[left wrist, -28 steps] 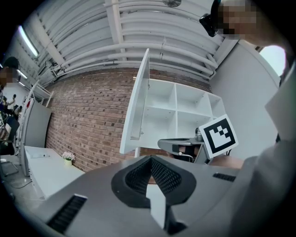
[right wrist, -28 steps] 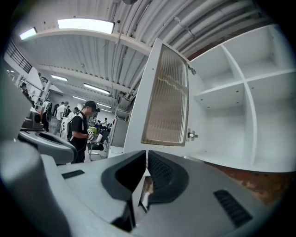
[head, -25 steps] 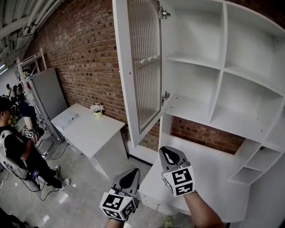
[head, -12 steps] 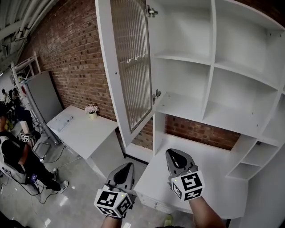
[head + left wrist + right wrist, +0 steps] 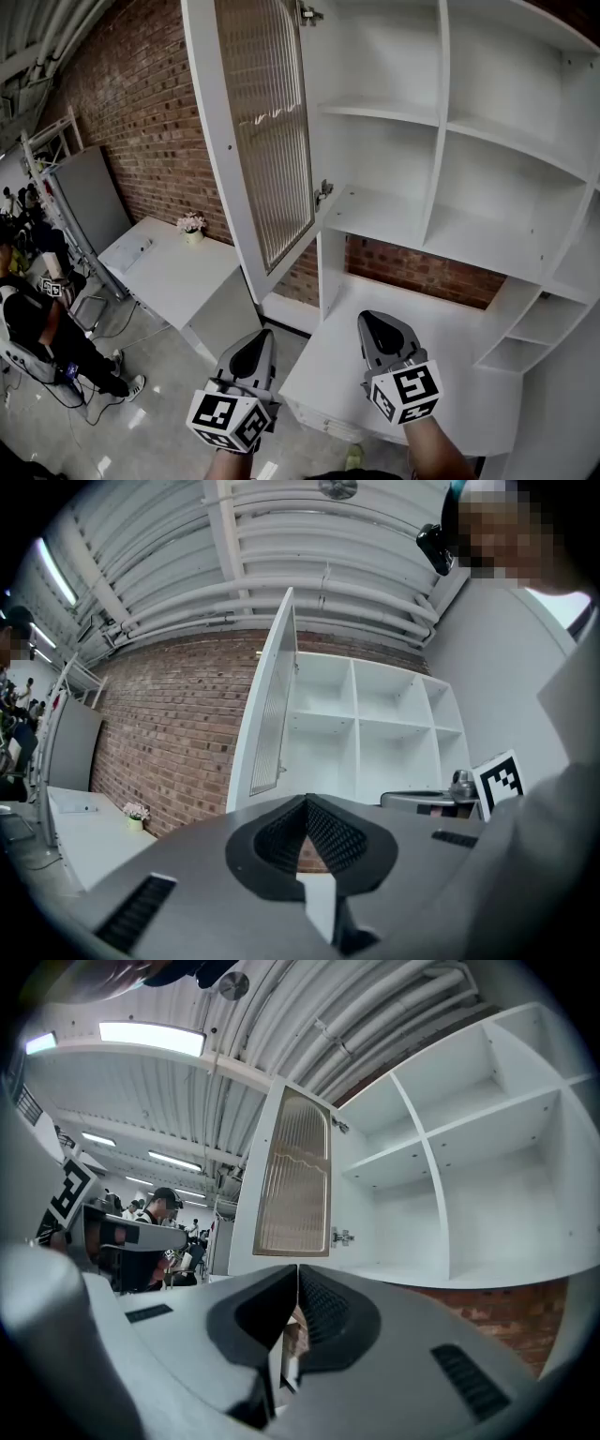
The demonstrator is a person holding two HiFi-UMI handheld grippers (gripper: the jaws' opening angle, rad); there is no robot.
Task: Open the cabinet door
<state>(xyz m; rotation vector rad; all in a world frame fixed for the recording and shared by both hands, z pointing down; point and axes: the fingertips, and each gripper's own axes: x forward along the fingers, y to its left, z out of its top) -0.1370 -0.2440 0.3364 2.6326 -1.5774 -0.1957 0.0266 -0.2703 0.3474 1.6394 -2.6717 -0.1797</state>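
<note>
Now, in the head view, your left tongs point(image 5: 257, 337) and right tongs point(image 5: 369, 321) sit low in the frame. Both are pressed together and hold nothing, and both are well apart from the cabinet door point(image 5: 267, 141). That door, with its ribbed glass panel, stands wide open at the left of the white cabinet point(image 5: 439, 131), leaving the shelves exposed. The right tongs hover over the counter point(image 5: 441, 328) beneath those shelves. In the left gripper view, your tongs' tips meet with nothing between them, and the door point(image 5: 272, 719) shows nearly edge-on ahead, open. In the right gripper view, the tongs are likewise closed on nothing. There the door point(image 5: 295, 1180) hangs on its hinge point(image 5: 343, 1236) at the cabinet's left side.
</note>
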